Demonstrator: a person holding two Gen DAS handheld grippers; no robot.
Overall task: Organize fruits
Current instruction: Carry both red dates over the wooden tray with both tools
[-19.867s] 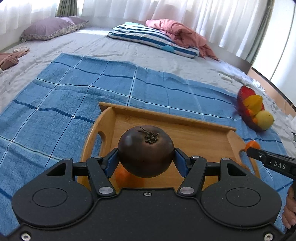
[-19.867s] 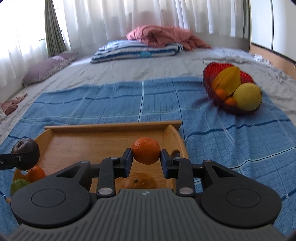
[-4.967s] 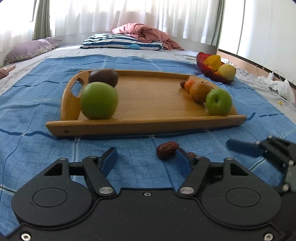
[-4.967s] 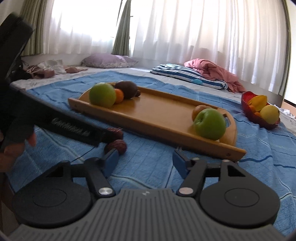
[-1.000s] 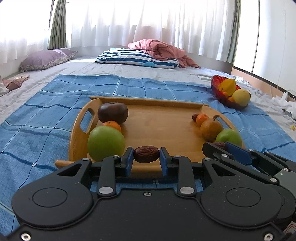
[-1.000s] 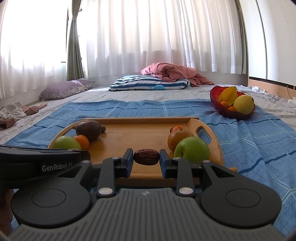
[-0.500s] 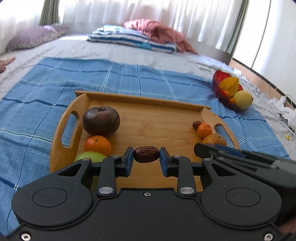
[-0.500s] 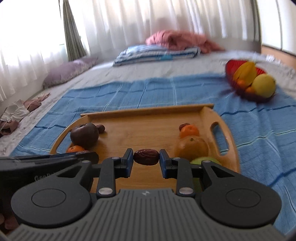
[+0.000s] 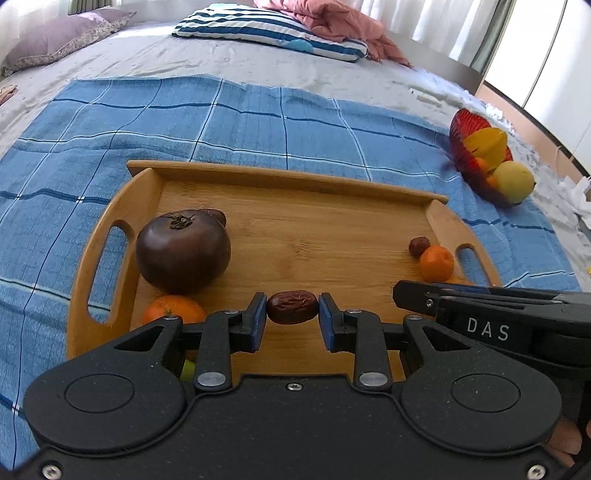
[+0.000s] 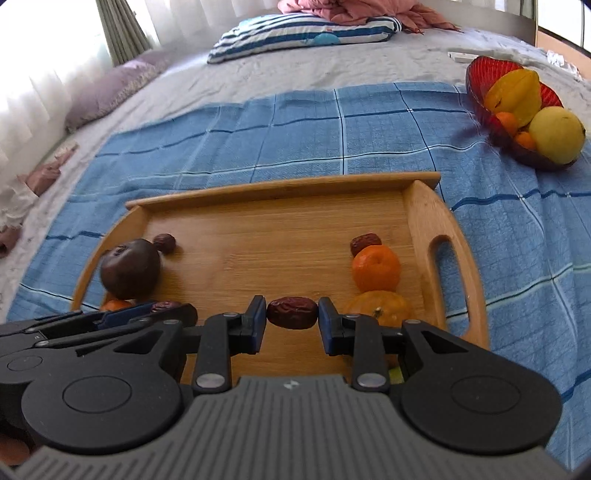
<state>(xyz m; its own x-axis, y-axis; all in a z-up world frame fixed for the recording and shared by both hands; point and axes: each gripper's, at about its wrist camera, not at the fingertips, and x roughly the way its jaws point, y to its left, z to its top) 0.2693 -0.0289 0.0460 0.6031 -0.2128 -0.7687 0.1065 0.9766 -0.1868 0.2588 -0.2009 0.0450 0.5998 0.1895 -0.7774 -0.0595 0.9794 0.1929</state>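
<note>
My left gripper (image 9: 293,313) is shut on a wrinkled red date (image 9: 293,312) above the near part of the wooden tray (image 9: 295,177). On the tray's left lie a dark purple fruit (image 9: 183,249), a small date behind it (image 9: 216,215) and a tangerine (image 9: 173,313). At its right lie another date (image 9: 419,246) and a tangerine (image 9: 436,263). My right gripper (image 10: 292,313) is shut on a second red date (image 10: 292,313) over the same tray (image 10: 288,184), beside two orange fruits (image 10: 376,267). The right gripper (image 9: 487,317) reaches in from the right in the left wrist view.
A red bowl (image 10: 491,70) with yellow and orange fruit sits on the blue checked cloth (image 10: 332,122) at the far right. A striped pillow (image 9: 269,29), a pink blanket and a purple pillow (image 9: 55,40) lie farther back on the bed. A green apple is mostly hidden under each gripper.
Both grippers, each still holding its date, have moved forward over the tray and tipped downward. The tray's fruits now sit closer and lower in both views.
</note>
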